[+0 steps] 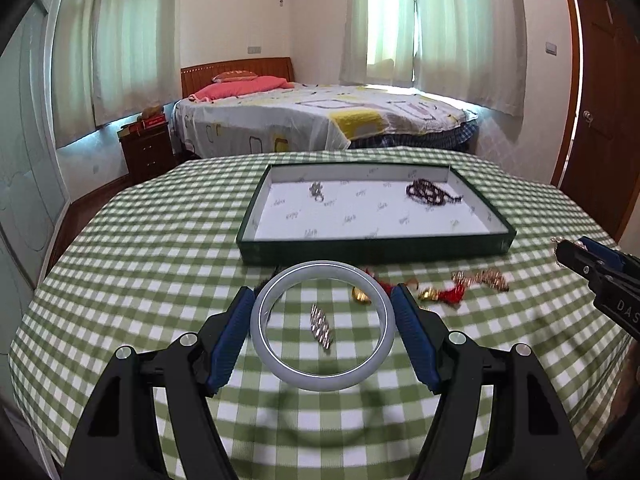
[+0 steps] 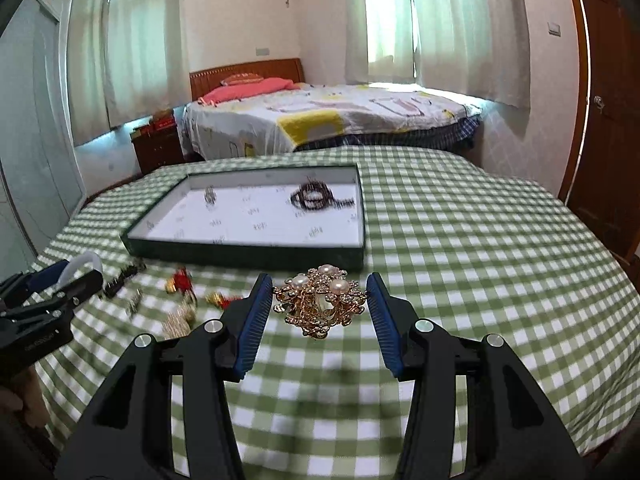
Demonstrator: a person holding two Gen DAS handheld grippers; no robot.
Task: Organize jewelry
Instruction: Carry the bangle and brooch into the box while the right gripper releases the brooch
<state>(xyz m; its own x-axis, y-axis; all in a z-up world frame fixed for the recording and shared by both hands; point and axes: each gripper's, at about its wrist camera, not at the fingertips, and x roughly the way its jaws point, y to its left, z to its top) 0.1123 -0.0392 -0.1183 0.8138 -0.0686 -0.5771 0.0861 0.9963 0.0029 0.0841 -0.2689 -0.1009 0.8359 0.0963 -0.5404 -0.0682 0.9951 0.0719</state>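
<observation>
Two grippers each hold one piece above the checked tablecloth (image 1: 120, 264): the left gripper (image 1: 323, 320) clamps a pale grey-white bangle (image 1: 322, 376) by its sides, and the right gripper (image 2: 320, 304) pinches a gold brooch (image 2: 320, 300) set with three pearls. Beyond lie several loose trinkets, blurred. Farther off, one tray (image 1: 376, 246) holds two pieces, a dark bead strand (image 1: 430, 192) and a small silver item (image 1: 317, 191).

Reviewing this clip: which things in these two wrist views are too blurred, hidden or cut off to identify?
- Small dark silvery piece in the green-walled white tray: both views, too small and blurred to name.
- Gold-and-red trinkets on the checked cloth: right view, motion blur smears them.
- Right tongs: left view, frame edge cuts them off.
- Pale grey bangle: right view, mostly hidden behind left tongs.
</observation>
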